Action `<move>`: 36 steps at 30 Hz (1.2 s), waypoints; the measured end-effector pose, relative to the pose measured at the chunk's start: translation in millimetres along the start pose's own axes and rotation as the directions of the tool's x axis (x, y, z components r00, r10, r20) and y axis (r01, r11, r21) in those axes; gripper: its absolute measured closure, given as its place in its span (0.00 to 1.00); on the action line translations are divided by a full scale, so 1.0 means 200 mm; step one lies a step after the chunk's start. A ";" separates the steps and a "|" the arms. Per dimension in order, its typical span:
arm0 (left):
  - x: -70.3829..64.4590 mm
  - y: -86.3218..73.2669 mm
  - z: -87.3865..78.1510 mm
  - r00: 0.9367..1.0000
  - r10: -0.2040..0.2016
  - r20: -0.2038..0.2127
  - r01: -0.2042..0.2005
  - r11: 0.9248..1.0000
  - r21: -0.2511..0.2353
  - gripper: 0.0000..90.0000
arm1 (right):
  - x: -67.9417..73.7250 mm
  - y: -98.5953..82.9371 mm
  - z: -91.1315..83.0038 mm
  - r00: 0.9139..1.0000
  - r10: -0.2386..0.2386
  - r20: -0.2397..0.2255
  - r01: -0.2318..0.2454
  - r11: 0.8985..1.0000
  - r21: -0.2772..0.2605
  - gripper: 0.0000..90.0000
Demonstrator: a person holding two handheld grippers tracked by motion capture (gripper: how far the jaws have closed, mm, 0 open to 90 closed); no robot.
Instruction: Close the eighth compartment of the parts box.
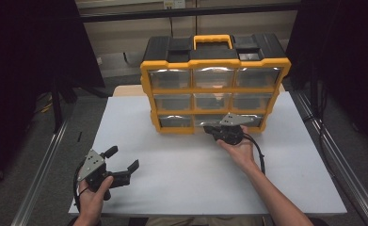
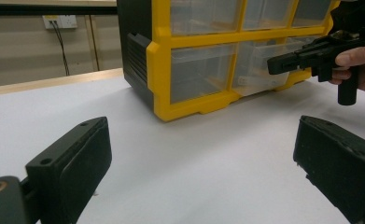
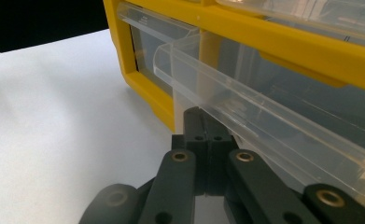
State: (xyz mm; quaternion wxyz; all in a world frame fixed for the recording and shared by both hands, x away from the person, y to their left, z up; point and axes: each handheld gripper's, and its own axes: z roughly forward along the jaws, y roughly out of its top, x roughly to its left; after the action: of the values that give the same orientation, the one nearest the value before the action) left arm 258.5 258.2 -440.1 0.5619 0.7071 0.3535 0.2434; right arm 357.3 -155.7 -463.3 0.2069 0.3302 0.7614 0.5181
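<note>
right hand-held gripper (image 1: pixel 218 130): jaws clenched together under the lip of the clear bottom-middle drawer (image 3: pixel 245 112) | drawer: bottom row of the yellow-and-black organizer (image 1: pixel 214 82), at the far middle of the white tabletop (image 1: pixel 181 174) | left hand-held gripper (image 1: pixel 124 165): released, jaws wide apart, near front-left tabletop corner, grasping nothing

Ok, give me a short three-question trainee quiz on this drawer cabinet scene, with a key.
1. True or false: the left gripper is open above the white table.
2. Which drawer row of the yellow organizer cabinet does the right gripper reach: A top, B middle, C bottom?
3. How do the right gripper's fingers stand?

Key: 1 true. 2 C, at the clear bottom middle drawer. 3 pressed together under that drawer's lip.
</note>
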 end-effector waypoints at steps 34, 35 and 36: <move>0.00 0.00 0.01 1.000 -0.006 0.007 0.006 1.000 0.003 0.05 | -0.03 0.01 0.03 1.000 0.006 0.026 -0.006 1.000 -0.002 1.00; 0.00 0.00 0.00 1.000 -0.004 0.011 0.004 1.000 0.000 0.05 | -0.03 0.01 0.03 1.000 0.005 0.028 -0.005 1.000 -0.003 1.00; 0.00 0.00 0.00 1.000 -0.002 0.010 0.002 1.000 0.001 0.05 | -0.03 0.01 0.03 1.000 0.005 0.026 -0.004 1.000 -0.004 1.00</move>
State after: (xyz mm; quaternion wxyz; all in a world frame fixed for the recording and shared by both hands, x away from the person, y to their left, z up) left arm 259.5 258.5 -440.8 0.5635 0.7083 0.3517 0.2389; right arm 366.9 -155.8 -463.2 0.2161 0.3381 0.7570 0.5157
